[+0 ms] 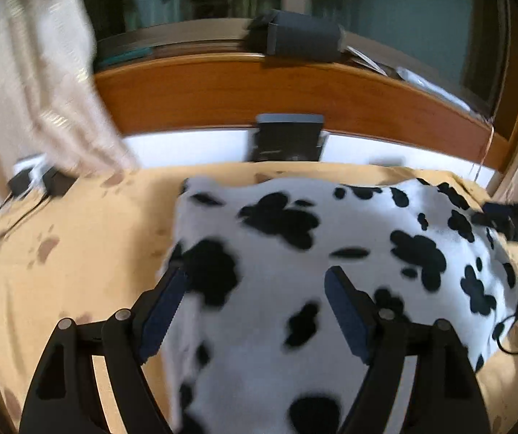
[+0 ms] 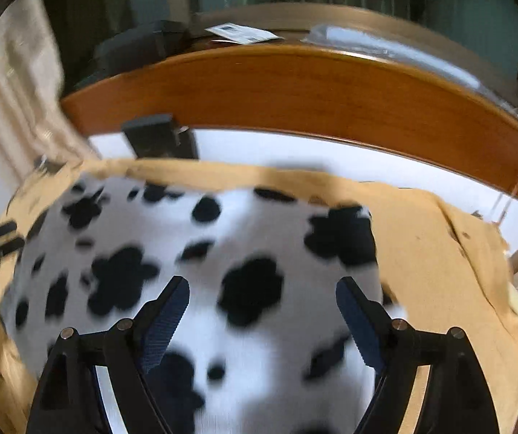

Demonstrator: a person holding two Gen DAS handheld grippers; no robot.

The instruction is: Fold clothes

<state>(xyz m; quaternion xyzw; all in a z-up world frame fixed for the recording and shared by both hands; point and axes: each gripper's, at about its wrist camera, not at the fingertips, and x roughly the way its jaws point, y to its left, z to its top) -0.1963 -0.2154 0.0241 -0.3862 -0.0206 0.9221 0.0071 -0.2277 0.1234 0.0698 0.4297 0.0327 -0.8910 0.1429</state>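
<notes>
The cow-print garment (image 1: 295,253) lies spread on a tan sheet (image 1: 89,238) over a bed, its far edge running just short of the wooden headboard (image 1: 223,90). It reaches across both views as one broad white panel with black blotches, and its long axis appears to run left to right, parallel to the headboard.

The left hand-held gripper (image 1: 255,282) hangs over the garment's left part, its left finger close above the cloth's left edge, where the tan sheet begins. Its jaws stand wide with nothing pinched between them; the fabric shows below the gap. The right hand-held gripper (image 2: 262,289) is also wide and empty, poised over the right part, with the garment's right edge just beyond its right finger.

So each tool has its own side of the cloth nearest, and the garment lies below and ahead of both, stretching away toward the headboard. In the left view the right tool shows at the far right margin, level with the garment's right edge.

I'd judge the next fold turns on those two side edges: each lies just outside the open jaws, so a small sideways reach would find it.
</notes>
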